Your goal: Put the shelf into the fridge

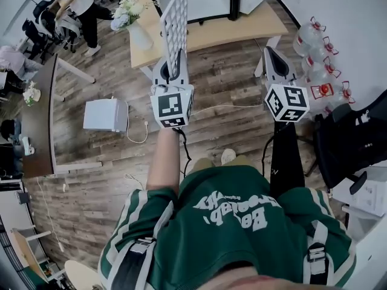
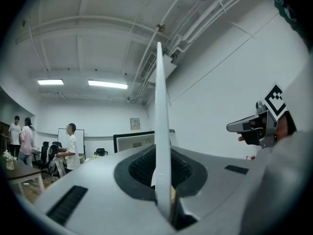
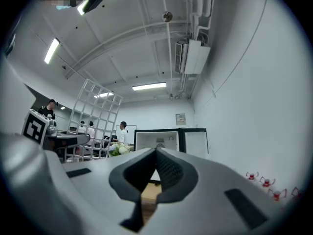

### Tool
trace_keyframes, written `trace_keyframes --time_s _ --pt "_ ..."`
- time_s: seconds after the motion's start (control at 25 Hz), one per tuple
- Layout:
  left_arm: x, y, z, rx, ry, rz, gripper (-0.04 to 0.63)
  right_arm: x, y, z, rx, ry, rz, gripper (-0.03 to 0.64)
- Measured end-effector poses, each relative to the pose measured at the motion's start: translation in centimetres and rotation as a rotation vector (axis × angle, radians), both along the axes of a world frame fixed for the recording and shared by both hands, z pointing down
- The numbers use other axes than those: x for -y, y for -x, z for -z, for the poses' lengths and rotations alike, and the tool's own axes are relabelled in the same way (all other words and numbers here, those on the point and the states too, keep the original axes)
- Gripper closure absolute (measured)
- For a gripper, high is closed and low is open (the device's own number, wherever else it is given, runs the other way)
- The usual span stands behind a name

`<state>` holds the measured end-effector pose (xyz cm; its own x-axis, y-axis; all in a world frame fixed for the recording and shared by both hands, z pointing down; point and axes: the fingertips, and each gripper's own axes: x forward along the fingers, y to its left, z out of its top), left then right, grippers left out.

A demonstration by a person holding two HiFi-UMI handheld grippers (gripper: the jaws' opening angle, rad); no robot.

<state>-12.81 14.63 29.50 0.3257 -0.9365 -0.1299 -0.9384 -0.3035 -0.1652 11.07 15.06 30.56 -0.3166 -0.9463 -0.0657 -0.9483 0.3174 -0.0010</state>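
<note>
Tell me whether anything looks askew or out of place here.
The white wire shelf stands on edge, pinched at its lower edge by the left claw, not flat as it would lie in the open fridge. Nothing looks spilled or damaged.

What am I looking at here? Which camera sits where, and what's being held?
There is no robot: a person holds handheld tongs in each hand. The head view looks down from the person's head. The other two views ride on the tongs and look along their jaws. The left tongs are shut on a white wire shelf, held upright on its edge. The right tongs are shut and empty. Ahead, a small fridge, its door apparently open, stands on a wooden table with a vase of flowers.
</note>
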Motion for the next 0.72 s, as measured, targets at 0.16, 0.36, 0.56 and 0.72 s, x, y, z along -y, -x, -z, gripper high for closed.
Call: trace_keyframes --time_s 0.16,0.36,0.56,0.72 --pt "2.0 -0.3 -0.6 0.013 0.015 0.019 0.569 2.3 0.0 -0.5 0.005 0.007 0.026 0.614" --pt "3.3 -0.7 -1.3 0.041 0.019 0.025 0.569 3.9 -0.4 -1.4 0.016 0.025 0.036 0.614" --pt "5.2 -0.3 -1.6 0.042 0.028 0.029 0.569 5.7 0.3 -2.4 -0.03 0.042 0.04 0.614" --pt "7.4 0.0 -1.8 0.045 0.02 0.014 0.569 7.8 1.1 -3.0 -0.021 0.056 0.041 0.614"
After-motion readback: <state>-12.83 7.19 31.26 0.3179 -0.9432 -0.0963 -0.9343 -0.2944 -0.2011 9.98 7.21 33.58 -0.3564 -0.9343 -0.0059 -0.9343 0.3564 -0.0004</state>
